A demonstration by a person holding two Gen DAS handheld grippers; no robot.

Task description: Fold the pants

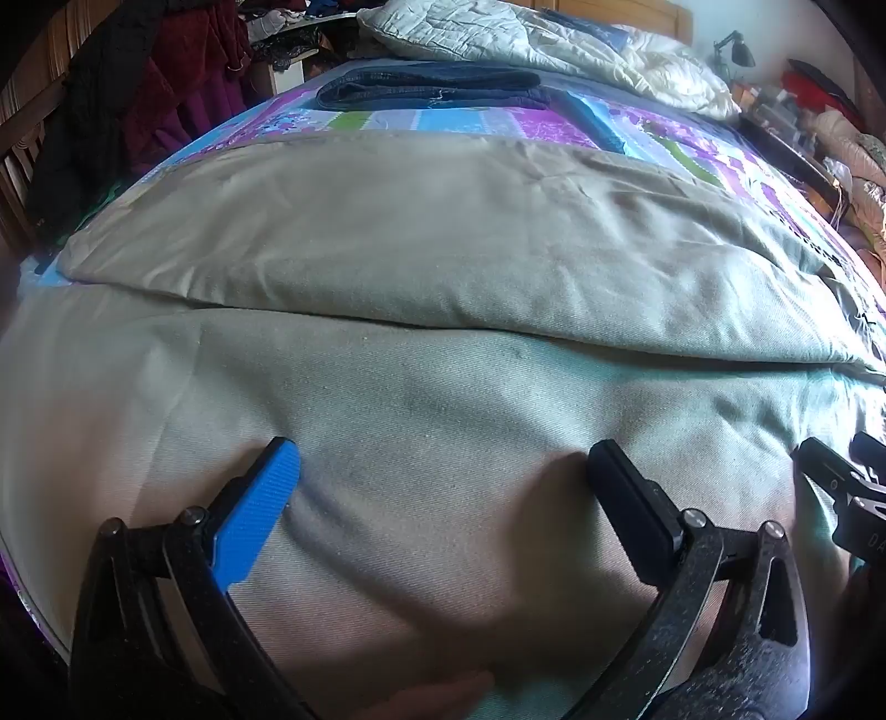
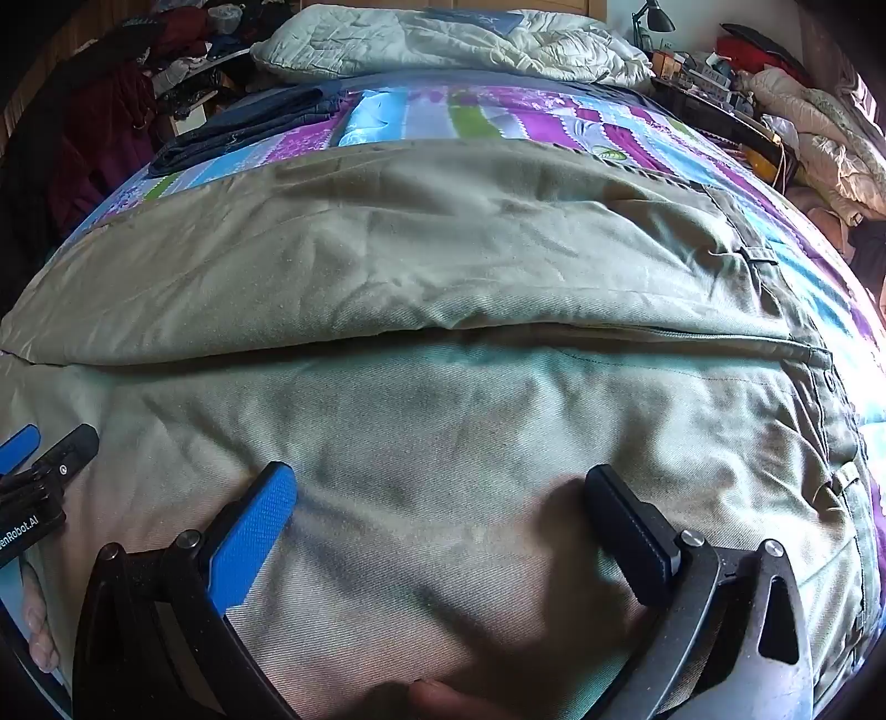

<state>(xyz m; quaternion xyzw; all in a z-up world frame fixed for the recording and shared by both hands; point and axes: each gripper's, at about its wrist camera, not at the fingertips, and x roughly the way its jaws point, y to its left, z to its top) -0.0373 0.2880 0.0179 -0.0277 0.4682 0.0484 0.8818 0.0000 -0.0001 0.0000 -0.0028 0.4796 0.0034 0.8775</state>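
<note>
Khaki pants [image 1: 421, 243] lie spread across the bed, both legs side by side with a seam gap between them. Their waistband [image 2: 830, 421] with belt loops is at the right in the right wrist view. My left gripper [image 1: 443, 459] hovers open just above the near leg, blue finger [image 1: 260, 509] left, black finger [image 1: 631, 509] right. Further right over the same near leg, my right gripper [image 2: 443, 487] stands open too, with nothing between its fingers. Each gripper shows at the edge of the other's view: the right gripper [image 1: 841, 476], the left gripper [image 2: 44, 465].
The bed has a striped purple, blue and green cover [image 1: 443, 119]. Folded dark jeans [image 1: 432, 88] lie at the far side, a crumpled white duvet [image 2: 443, 44] behind them. Clothes hang at the left [image 1: 183, 83]; a cluttered side table [image 2: 714, 72] stands at the right.
</note>
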